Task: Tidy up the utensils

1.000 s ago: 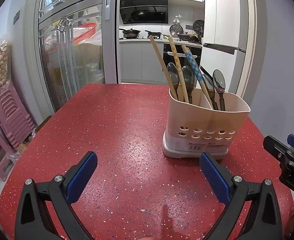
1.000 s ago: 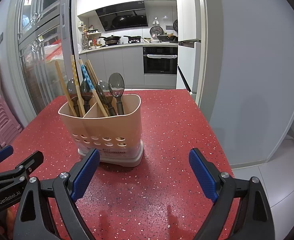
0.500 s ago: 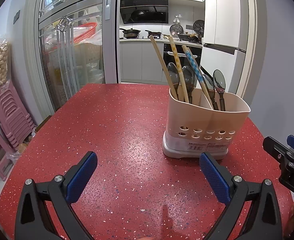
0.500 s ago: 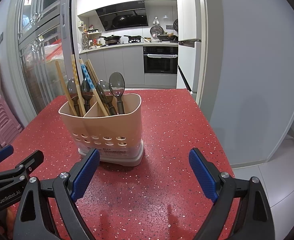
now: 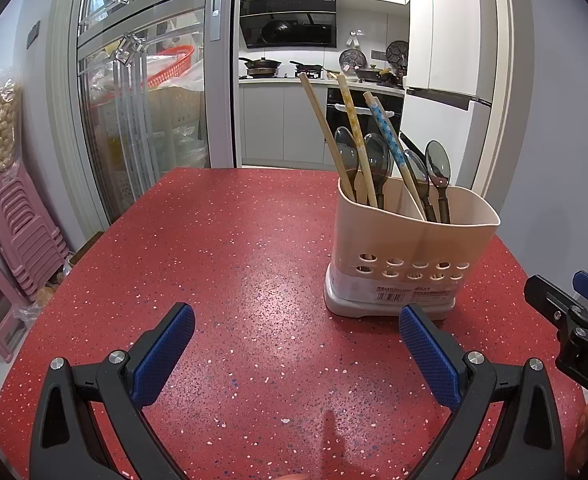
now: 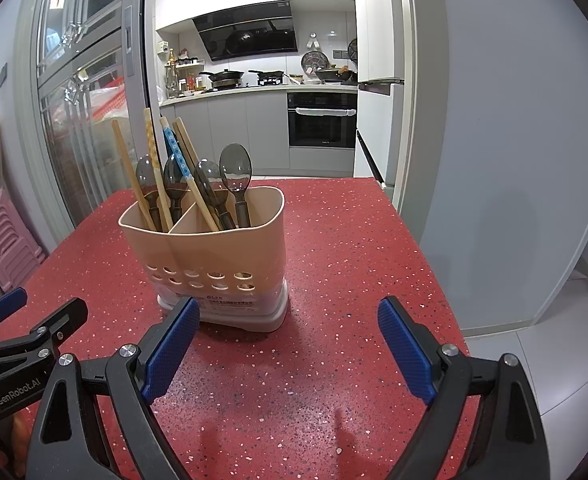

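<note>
Red speckled table (image 5: 222,248) carries a beige utensil holder (image 5: 413,248); left gripper (image 5: 295,344) and right gripper (image 6: 286,338) fingers spread wide, empty.

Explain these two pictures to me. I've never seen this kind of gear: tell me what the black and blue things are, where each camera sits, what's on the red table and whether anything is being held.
There is no robot here. A person holds a hand tool in each hand, each with two jaws padded in blue, and a wide-angle camera on each tool looks forward along them.

One picture is from the left gripper, the other from the right gripper. Each view also catches the other tool at its edge.

On the red speckled table stands a beige utensil holder with two compartments. Dark spoons and chopsticks stand in both.

Both pairs of jaws stand wide open with only bare table between them, so nothing is held.
</note>
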Tool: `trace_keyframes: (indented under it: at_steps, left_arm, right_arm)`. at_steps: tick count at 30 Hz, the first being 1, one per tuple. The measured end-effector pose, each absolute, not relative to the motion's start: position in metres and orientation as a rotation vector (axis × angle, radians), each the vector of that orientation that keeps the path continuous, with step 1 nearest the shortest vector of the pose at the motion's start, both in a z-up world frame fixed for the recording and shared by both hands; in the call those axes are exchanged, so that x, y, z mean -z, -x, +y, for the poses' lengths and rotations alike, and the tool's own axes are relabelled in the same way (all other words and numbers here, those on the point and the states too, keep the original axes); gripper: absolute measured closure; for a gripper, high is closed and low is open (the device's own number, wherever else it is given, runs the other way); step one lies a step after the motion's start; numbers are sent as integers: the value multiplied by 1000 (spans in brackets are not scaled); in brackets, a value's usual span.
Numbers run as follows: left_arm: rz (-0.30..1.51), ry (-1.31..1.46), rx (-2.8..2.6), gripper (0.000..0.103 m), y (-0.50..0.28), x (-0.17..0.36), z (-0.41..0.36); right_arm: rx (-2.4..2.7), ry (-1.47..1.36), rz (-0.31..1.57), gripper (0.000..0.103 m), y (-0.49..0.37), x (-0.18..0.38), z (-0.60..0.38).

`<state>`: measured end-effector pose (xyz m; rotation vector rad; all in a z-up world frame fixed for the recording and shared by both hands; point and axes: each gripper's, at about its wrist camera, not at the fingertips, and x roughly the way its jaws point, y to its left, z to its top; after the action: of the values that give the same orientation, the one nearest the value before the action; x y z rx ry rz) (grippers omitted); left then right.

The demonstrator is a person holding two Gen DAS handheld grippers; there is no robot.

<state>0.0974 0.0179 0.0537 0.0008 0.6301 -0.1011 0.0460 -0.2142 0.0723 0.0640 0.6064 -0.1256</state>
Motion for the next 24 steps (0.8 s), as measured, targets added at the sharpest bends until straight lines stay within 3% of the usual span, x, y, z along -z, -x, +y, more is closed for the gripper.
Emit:
trace_keyframes:
  at_steps: [24]
  left_arm:
    - [643, 4, 103, 0, -99, -52, 20]
  right_arm:
    - [121, -65, 612, 11, -47, -73, -214]
